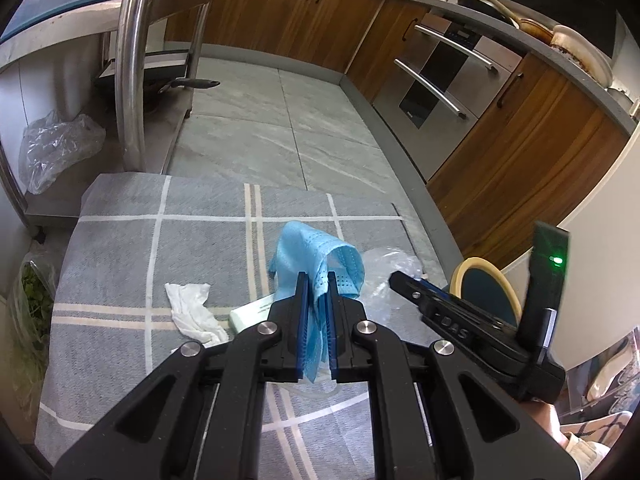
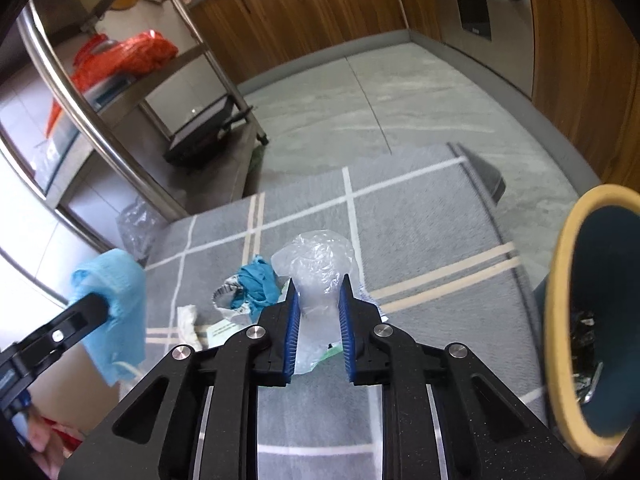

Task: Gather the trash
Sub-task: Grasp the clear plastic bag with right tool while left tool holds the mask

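Blue mask (image 1: 316,268) hangs clenched in my left tongs (image 1: 318,300) above the checked bench (image 1: 120,240). My right tongs (image 2: 320,304) pinch a clear plastic bag (image 2: 316,264), with the bin (image 2: 560,280) close to their right. I judge the slick bag could slip free, and a tissue (image 1: 192,312) waits

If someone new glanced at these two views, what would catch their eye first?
Probably the bright blue cloth pinched in the left gripper above the grey checked mat. Next, the crumpled clear plastic bag between the right gripper's blue pads, with the tan-rimmed dark bin at its right.
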{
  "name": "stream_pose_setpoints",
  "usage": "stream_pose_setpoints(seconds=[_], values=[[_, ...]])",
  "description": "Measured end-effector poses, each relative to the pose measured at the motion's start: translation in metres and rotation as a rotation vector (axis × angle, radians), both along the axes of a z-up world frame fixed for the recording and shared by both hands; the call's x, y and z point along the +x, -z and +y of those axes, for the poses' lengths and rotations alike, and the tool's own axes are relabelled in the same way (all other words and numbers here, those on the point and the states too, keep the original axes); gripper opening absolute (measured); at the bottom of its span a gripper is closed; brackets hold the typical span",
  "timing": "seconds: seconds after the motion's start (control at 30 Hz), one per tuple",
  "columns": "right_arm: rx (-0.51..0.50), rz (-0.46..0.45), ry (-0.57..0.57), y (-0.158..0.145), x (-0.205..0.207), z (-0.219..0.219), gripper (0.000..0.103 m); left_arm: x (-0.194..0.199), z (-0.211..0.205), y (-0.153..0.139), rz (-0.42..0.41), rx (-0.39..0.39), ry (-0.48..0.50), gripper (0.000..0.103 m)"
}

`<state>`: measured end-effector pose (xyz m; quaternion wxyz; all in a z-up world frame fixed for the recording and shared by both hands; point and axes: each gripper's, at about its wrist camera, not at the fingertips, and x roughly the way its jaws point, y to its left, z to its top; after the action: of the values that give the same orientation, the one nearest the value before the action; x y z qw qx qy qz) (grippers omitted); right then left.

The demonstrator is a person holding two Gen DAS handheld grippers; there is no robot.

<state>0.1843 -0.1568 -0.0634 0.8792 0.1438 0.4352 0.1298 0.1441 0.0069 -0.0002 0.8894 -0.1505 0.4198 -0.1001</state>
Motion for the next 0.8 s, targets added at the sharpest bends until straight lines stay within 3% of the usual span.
stream_pose_setpoints(seconds=[0.8], values=[[0.058,-0.144,0.078,-0.068,-0.095,-0.088,0.018,-0.009,-0.062,-0.029,-0.075,0.003,0.132,0.007]])
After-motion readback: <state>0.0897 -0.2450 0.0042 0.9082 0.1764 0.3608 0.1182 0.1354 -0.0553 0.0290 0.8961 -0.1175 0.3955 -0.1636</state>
